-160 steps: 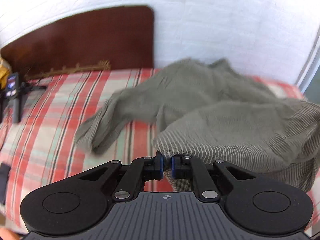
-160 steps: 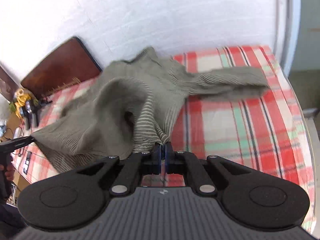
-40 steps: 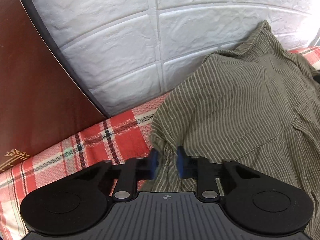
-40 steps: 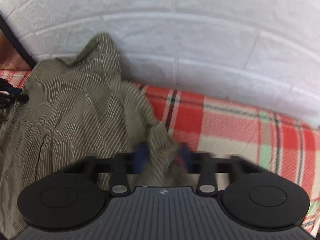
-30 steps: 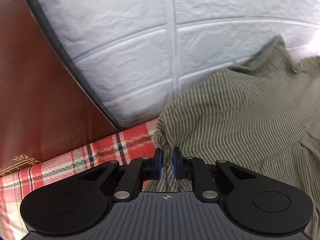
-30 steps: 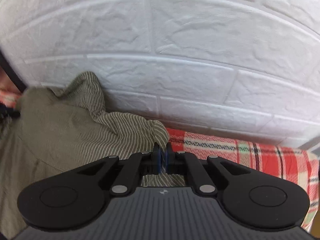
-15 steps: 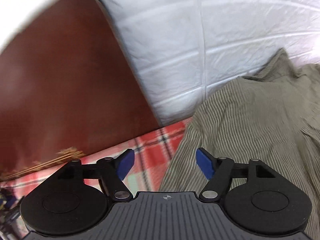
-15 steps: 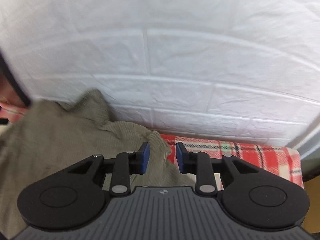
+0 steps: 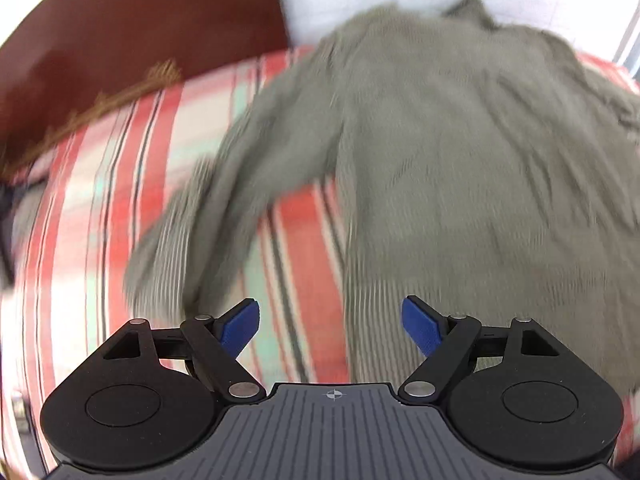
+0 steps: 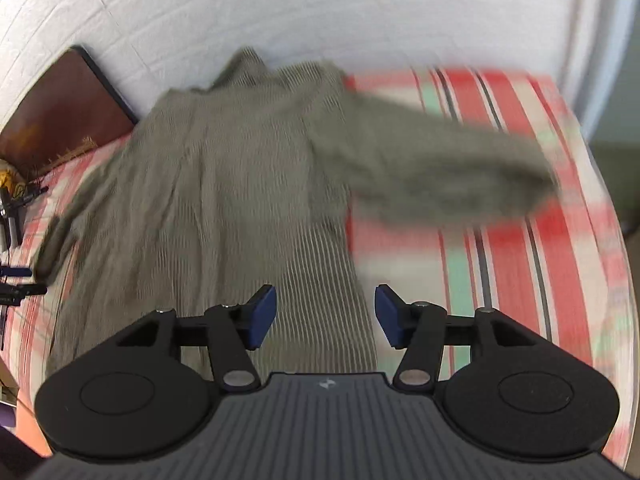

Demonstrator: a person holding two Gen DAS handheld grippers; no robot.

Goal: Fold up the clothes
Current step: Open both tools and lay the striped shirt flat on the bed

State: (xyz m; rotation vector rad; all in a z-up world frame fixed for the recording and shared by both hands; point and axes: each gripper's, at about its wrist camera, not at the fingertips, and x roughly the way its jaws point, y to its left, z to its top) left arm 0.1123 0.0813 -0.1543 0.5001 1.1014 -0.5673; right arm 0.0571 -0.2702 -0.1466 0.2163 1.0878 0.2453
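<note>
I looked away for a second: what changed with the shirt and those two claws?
Both let go. The left gripper and right gripper, shut on the shirt near the wall a second ago, are opening and have pulled back. The shirt stays spread on the plaid bed.

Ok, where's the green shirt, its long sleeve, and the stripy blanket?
green shirt (image 10: 224, 184), right wrist view, middle of its body.
long sleeve (image 10: 452, 176), right wrist view, halfway along.
stripy blanket (image 10: 516, 264), right wrist view, bare red stripe.

White brick-pattern wall (image 10: 280, 4), dark wooden headboard (image 9: 132, 28), plaid-sheeted bed (image 10: 520, 248).
</note>
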